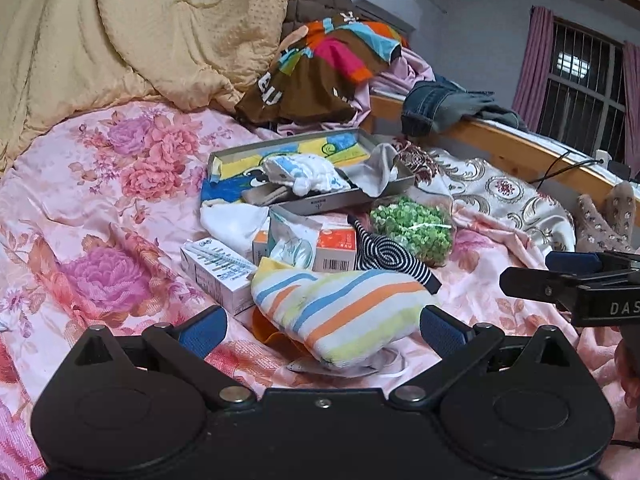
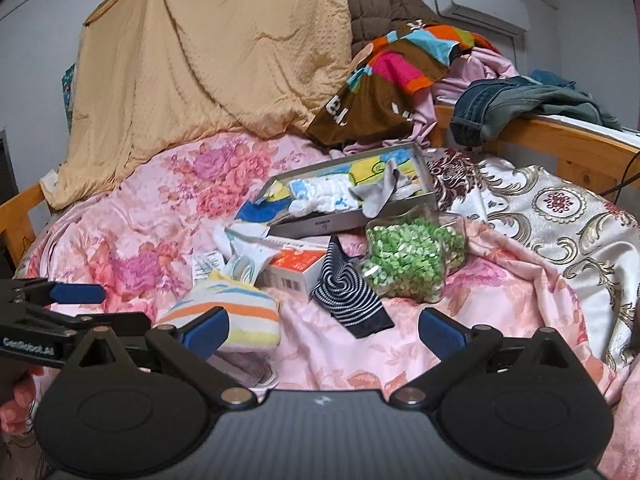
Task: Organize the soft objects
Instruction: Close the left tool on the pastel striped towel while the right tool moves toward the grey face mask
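Observation:
A pastel striped sock point(image 1: 344, 312) lies on the pink floral bedspread, between the open fingers of my left gripper point(image 1: 320, 330), not gripped. It also shows in the right wrist view point(image 2: 240, 316). A black-and-white striped sock point(image 1: 390, 260) point(image 2: 346, 296) lies just behind it. A grey tray point(image 1: 340, 202) point(image 2: 340, 222) holds a white-and-blue sock point(image 1: 308, 172) and a grey sock point(image 1: 380, 168). My right gripper point(image 2: 324, 330) is open and empty, above bare bedspread right of the pastel sock.
Small cartons point(image 1: 220, 276) point(image 2: 296, 268) and a packet point(image 1: 292, 244) lie by the socks. A bag of green pieces point(image 1: 412, 228) point(image 2: 412, 264) sits right of the tray. A yellow quilt point(image 1: 140, 32), piled clothes point(image 1: 332, 64) and a wooden bed rail point(image 1: 500, 144) stand behind.

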{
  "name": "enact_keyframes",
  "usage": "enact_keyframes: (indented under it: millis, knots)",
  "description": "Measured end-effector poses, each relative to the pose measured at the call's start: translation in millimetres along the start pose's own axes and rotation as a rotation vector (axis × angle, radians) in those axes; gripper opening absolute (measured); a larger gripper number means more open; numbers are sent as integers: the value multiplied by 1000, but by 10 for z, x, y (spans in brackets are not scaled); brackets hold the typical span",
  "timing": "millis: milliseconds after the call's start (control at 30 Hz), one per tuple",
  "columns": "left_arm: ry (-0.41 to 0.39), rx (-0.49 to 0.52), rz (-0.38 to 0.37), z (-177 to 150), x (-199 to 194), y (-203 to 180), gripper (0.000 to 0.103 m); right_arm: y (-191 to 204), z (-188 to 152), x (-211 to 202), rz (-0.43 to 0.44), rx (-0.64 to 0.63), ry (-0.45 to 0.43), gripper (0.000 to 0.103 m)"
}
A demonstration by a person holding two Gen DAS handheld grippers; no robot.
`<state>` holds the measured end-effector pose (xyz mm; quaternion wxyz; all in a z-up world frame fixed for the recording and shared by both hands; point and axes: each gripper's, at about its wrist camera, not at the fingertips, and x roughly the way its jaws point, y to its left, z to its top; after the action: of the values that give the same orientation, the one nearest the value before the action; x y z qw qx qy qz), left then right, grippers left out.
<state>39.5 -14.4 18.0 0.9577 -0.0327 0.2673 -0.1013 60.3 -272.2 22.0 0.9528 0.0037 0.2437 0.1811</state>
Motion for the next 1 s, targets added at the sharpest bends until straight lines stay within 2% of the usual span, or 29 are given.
enact_keyframes:
  millis: [167, 300, 700, 800, 1000]
  knots:
    - [37, 15, 11, 35, 132, -2, 102, 45, 6, -9, 16, -22, -8, 103]
    - [50, 12, -10, 70, 203, -2, 102, 70, 11, 11, 12, -34, -3, 103]
    - [132, 146, -31, 130, 542, -174, 102, -39, 13, 61, 3, 20, 13, 103]
    - [179, 193, -47, 169, 637, -241, 102, -58, 6, 89, 5, 29, 22, 103]
    - [230, 181, -59, 253, 794, -243, 91, -109, -10, 157, 8, 58, 45, 103]
